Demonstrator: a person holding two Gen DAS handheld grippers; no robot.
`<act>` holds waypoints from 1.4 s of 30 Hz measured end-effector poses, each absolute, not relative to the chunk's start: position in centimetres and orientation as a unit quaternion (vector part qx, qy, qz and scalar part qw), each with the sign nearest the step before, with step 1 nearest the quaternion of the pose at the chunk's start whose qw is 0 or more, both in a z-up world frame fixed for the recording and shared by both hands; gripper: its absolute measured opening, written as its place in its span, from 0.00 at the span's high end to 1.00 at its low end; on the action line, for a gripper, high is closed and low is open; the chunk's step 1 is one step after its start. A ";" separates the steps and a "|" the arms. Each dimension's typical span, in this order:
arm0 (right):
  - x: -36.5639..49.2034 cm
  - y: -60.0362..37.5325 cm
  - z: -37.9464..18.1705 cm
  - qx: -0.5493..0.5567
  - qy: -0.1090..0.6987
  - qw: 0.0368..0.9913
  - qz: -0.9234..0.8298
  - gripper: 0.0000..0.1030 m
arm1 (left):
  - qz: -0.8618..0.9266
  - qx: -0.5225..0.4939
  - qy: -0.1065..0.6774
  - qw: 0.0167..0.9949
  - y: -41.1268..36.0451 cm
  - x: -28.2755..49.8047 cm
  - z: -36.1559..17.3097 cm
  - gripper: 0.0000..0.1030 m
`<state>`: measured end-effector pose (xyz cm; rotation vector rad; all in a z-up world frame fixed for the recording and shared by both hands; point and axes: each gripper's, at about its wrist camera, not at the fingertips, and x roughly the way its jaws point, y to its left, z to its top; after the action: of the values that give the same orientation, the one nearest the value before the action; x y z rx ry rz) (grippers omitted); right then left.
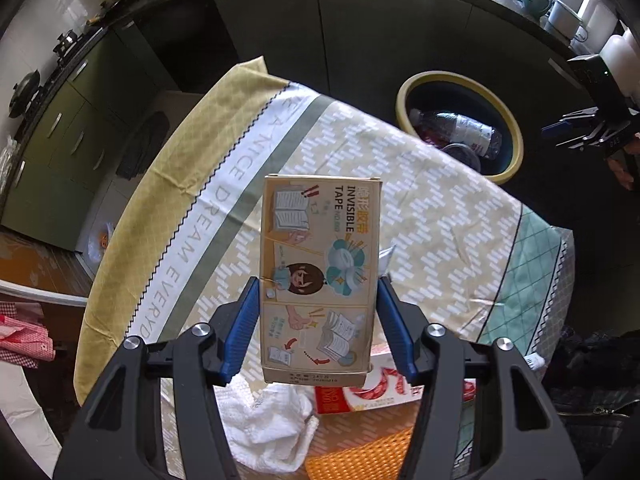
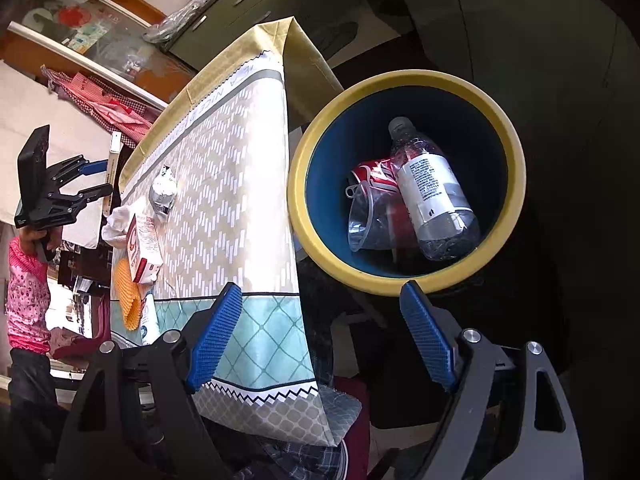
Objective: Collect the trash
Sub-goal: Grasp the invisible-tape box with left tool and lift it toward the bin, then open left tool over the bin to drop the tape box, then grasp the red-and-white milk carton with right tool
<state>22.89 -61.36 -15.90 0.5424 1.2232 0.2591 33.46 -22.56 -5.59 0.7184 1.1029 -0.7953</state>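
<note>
the left gripper (image 1: 318, 320) squeezes one tape box (image 1: 320, 276) up above the table (image 2: 224, 184) — the right gripper (image 2: 320, 336) is wide apart with nothing in it, by one yellow bin (image 2: 404, 276) holding one bottle (image 2: 432, 192), one cup (image 2: 366, 220), one red can (image 2: 374, 174).

Pink floral sleeve (image 2: 24, 296) — black trousers.

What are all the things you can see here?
Invisible tape box: one, tan, held above table.
Tablecloth: one, beige, yellow, teal, on table.
Bin: one, yellow rim, blue inside, beside table.
Water bottle: one, clear, in bin.
Cola can: one, red, in bin.
Plastic cup: one, clear, in bin.
Red-white carton: one, on table.
Tissue: one, white, on table.
Left gripper: shut on tape box.
Right gripper: open, empty.
</note>
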 end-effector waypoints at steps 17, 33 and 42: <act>14.8 -68.2 -16.7 0.315 0.532 0.782 0.076 0.22 | -0.468 0.380 0.483 0.635 -49.1 30.3 -11.4 0.45; 16.7 -59.7 -13.7 0.229 0.539 0.795 0.161 0.22 | -0.375 0.292 0.477 0.739 -36.8 27.4 -3.0 0.33; 23.1 -43.6 -10.9 0.095 0.545 0.788 0.271 0.22 | -0.225 0.165 0.514 0.811 -15.3 23.0 0.7 0.29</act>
<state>23.13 -43.61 -10.90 0.2055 1.1739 0.5836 22.97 -15.27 0.67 0.3535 1.0987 -0.4800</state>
